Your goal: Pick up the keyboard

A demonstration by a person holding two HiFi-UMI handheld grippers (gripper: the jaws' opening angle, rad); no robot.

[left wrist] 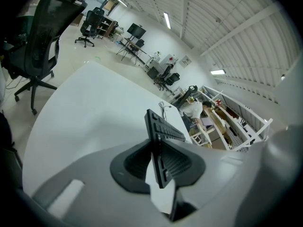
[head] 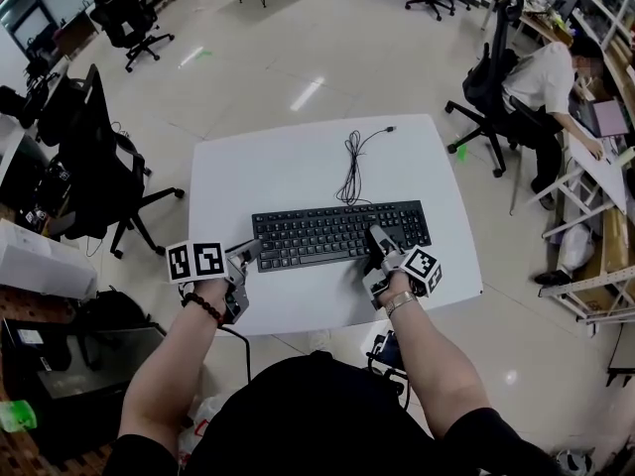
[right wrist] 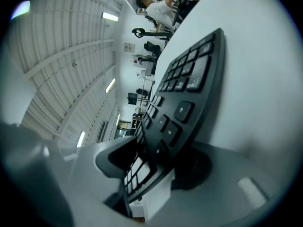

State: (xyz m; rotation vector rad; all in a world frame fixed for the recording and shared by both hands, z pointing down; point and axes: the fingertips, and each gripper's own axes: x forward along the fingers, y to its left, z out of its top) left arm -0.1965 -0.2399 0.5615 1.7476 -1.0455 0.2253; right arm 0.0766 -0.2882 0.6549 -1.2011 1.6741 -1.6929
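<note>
A black keyboard (head: 337, 234) lies across the middle of the white table (head: 298, 162), and its cable (head: 350, 167) trails away toward the far edge. My left gripper (head: 246, 256) is at the keyboard's left end. In the left gripper view the thin end of the keyboard (left wrist: 163, 126) sits between the pads, and the left gripper (left wrist: 158, 167) is shut on it. My right gripper (head: 378, 242) reaches over the keyboard's front edge near the right side. In the right gripper view the keyboard (right wrist: 189, 89) sits between the wide jaws of the right gripper (right wrist: 156, 167), and a gap shows at one pad.
Black office chairs (head: 94, 157) stand on the floor left of the table. A person (head: 541, 82) sits at a desk on the right, with shelves beyond. The table's front edge (head: 327, 327) is just under my wrists.
</note>
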